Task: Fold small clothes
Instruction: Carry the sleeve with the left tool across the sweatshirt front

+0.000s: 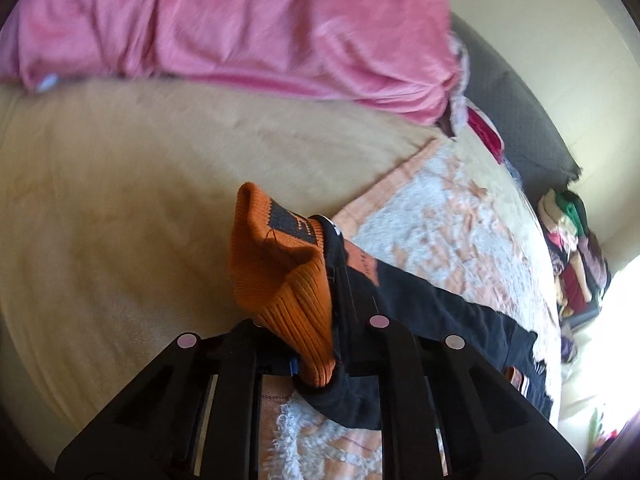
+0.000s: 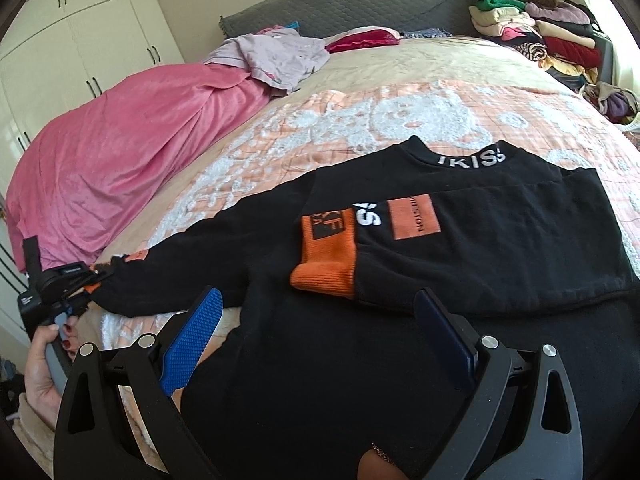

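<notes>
A black sweater [image 2: 360, 360] with orange patches lies flat on the bed. Its right sleeve is folded across the chest, and that sleeve's orange cuff [image 2: 326, 268] rests on the body. The other sleeve [image 2: 192, 256] stretches out to the left. At its end my left gripper [image 2: 86, 288], held by a hand [image 2: 40, 364], pinches the cuff. In the left wrist view the left gripper [image 1: 316, 364] is shut on this orange ribbed cuff [image 1: 276, 280], and the black sleeve [image 1: 440, 312] trails away to the right. My right gripper [image 2: 318, 294] hovers open over the sweater's lower body, with nothing between its blue pads [image 2: 192, 340].
A pink blanket [image 2: 112, 152] is heaped along the bed's left side, with a lilac garment [image 2: 280, 56] beyond it. A peach and white bedspread [image 2: 360, 120] lies under the sweater. Stacked clothes [image 2: 536, 28] sit at the far right by the grey headboard [image 2: 360, 0]. White wardrobes [image 2: 80, 28] stand on the left.
</notes>
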`<control>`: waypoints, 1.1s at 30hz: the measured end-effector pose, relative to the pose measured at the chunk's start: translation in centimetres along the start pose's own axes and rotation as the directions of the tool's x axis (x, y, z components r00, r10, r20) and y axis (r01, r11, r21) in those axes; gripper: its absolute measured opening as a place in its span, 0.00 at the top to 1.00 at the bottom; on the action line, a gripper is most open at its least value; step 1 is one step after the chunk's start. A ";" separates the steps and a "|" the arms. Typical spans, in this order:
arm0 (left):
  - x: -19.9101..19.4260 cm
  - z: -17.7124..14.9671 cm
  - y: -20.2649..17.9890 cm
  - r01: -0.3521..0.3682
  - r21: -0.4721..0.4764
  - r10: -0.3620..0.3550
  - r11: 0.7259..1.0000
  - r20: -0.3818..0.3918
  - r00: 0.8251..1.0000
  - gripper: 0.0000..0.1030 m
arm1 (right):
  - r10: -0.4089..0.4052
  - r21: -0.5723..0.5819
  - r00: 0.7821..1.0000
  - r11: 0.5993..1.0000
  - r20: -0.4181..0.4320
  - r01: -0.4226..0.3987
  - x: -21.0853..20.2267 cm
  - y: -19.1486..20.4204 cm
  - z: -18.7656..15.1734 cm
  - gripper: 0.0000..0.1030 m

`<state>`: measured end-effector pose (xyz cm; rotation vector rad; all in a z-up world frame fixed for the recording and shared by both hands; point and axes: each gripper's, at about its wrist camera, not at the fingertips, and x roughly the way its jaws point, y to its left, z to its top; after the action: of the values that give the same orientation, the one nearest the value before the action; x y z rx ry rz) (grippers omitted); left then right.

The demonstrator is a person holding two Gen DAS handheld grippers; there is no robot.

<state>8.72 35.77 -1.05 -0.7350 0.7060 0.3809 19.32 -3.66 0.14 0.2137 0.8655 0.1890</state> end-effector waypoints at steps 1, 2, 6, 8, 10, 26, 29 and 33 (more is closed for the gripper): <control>-0.5 -0.1 -0.7 0.003 0.027 -0.003 1.000 0.016 1.000 0.94 | -0.004 0.002 1.000 1.000 0.003 0.004 -0.1 -0.2 0.0 0.07; -0.8 -0.2 -1.3 0.008 0.047 -0.010 0.999 0.026 1.000 0.94 | -0.005 0.008 1.000 1.000 0.006 0.005 -0.3 -0.4 0.0 0.07; -2.4 -0.9 -3.9 0.052 0.112 -0.058 0.992 0.052 0.997 0.95 | -0.012 0.026 1.000 1.000 0.020 0.012 -1.1 -1.3 0.1 0.07; -3.1 -1.4 -5.1 0.072 0.135 -0.080 0.988 0.059 0.995 0.95 | -0.018 0.036 0.999 0.999 0.026 0.018 -1.5 -1.7 0.2 0.07; -3.4 -1.8 -6.0 0.094 0.154 -0.104 0.984 0.054 0.993 0.95 | -0.017 0.048 0.999 0.999 0.036 0.016 -2.1 -2.1 0.2 0.07; -5.2 -4.2 -12.3 0.194 0.280 -0.215 0.940 0.044 0.976 0.95 | -0.041 0.120 0.994 0.992 0.104 0.028 -5.4 -5.2 0.3 0.07; -5.4 -4.6 -13.0 0.213 0.291 -0.233 0.933 0.034 0.972 0.95 | -0.052 0.135 0.993 0.990 0.110 0.037 -5.8 -5.9 0.2 0.07; -5.8 -5.1 -14.4 0.235 0.314 -0.255 0.920 0.022 0.967 0.95 | -0.073 0.161 0.991 0.985 0.112 0.054 -6.3 -7.0 0.0 0.07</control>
<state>10.21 21.76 7.15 -0.5028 0.5878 0.0595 15.83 -11.98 2.94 0.3416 0.7698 0.0474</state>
